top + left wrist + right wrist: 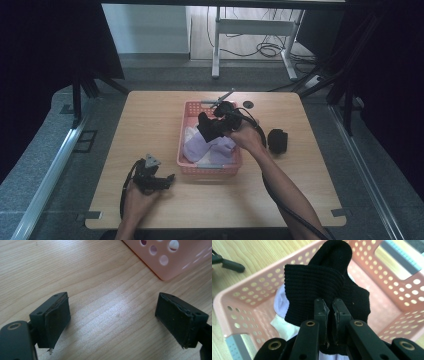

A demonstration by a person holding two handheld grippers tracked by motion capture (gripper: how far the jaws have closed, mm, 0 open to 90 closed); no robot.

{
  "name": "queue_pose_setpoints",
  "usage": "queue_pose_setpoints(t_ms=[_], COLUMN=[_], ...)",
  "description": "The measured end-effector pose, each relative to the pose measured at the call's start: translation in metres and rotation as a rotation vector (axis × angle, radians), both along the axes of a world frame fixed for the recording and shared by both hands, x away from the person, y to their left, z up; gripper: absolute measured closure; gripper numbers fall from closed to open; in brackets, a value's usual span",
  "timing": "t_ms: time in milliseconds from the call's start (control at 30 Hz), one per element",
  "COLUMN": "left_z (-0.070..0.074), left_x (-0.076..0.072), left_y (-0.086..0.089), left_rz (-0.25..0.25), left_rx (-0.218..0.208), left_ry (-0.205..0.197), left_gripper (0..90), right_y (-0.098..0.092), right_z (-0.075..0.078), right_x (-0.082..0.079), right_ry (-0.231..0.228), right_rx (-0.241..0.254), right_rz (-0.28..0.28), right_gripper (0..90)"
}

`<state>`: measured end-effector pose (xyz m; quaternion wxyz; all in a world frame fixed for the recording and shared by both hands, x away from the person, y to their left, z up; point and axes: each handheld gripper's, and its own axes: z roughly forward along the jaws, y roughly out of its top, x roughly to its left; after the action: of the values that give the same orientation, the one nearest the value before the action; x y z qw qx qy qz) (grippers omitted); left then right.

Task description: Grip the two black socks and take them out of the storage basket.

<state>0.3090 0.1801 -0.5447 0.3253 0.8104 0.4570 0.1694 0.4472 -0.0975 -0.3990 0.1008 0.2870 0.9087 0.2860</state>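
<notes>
A pink perforated basket sits mid-table with pale lilac and white socks inside. My right gripper hangs over the basket, shut on a black sock that dangles above the basket's floor. My left gripper rests on the table near the basket's front left corner, its jaws wide apart over bare wood, with a corner of the basket ahead of it.
A rolled black sock lies on the table right of the basket. A small black disc sits near the far edge. A desk frame and cables stand on the floor beyond the table.
</notes>
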Motion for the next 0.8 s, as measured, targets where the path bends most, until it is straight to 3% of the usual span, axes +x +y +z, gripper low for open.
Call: queue_pose_setpoints(t_ms=[500, 800], left_z=[0.0, 0.0], left_x=[0.0, 0.0], left_y=[0.0, 0.0], left_rz=[-0.001, 0.0], left_rx=[0.003, 0.003], left_ry=[0.001, 0.0], left_gripper=[12.4, 12.4], right_y=[-0.022, -0.052], right_z=[0.022, 0.032], right_x=[-0.011, -0.015], right_ry=[-0.082, -0.125], right_rx=[0.079, 0.117], right_rz=[-0.022, -0.077], right_gripper=[83.2, 83.2])
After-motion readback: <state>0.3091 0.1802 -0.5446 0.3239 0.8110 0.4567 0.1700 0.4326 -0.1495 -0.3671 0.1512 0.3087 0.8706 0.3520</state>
